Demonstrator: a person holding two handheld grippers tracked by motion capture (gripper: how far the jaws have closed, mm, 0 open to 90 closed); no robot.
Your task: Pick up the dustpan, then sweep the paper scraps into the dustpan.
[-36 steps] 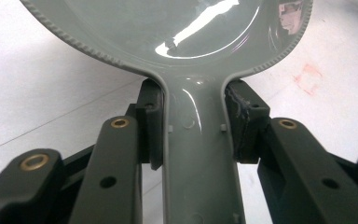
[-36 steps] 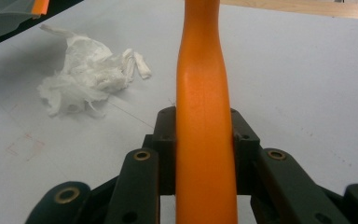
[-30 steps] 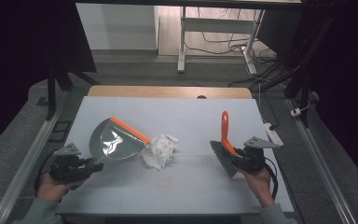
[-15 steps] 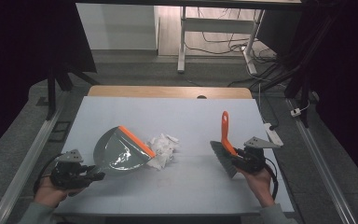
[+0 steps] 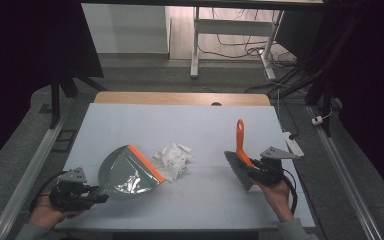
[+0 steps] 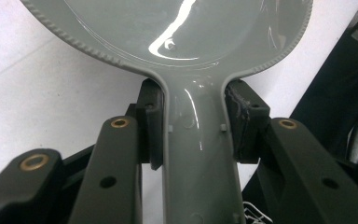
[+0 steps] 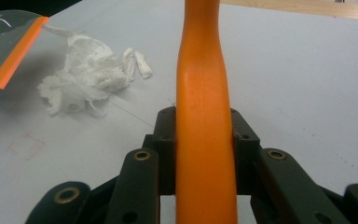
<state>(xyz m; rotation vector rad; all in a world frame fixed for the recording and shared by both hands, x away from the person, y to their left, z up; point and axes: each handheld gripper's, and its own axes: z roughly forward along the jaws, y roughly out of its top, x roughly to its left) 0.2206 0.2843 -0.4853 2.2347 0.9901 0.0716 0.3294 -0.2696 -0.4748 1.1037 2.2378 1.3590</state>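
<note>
Dustpan (image 5: 129, 172) orange lip toward paper wad (image 5: 172, 159)

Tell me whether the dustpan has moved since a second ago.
Yes. The dustpan has slid toward the near table edge and turned; its orange lip now sits beside the crumpled paper.

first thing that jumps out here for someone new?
The crumpled white tissue lying mid-table, with the grey dustpan and its orange lip right at its left side, held by the left gripper. To the right, the right gripper clamps the orange-handled brush, apart from the tissue.
</note>
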